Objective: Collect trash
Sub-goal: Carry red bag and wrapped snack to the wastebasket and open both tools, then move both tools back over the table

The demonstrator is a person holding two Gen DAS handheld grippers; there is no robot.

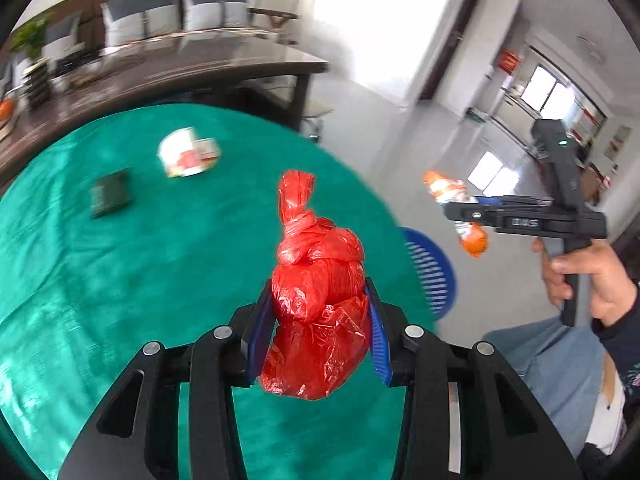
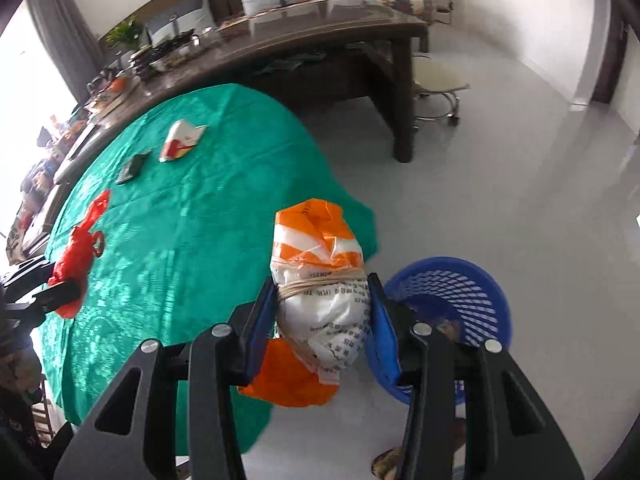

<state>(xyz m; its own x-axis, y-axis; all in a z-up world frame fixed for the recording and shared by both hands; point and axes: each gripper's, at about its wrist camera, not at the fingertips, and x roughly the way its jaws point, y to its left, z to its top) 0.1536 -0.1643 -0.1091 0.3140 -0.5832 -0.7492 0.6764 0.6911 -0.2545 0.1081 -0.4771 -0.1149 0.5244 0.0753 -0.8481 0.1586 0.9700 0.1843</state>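
Round table under a green cloth (image 2: 180, 240), pale glossy floor, dark wooden counter (image 2: 312, 52) and cushioned bench at the far side. Left gripper (image 1: 320, 316) clenched on a knotted red plastic bag (image 1: 320, 300) above the cloth. Right gripper (image 2: 322, 316) clamped on an orange-and-white bag (image 2: 320, 304), small print unreadable, beside a blue mesh basket (image 2: 460, 292) on the floor at right.
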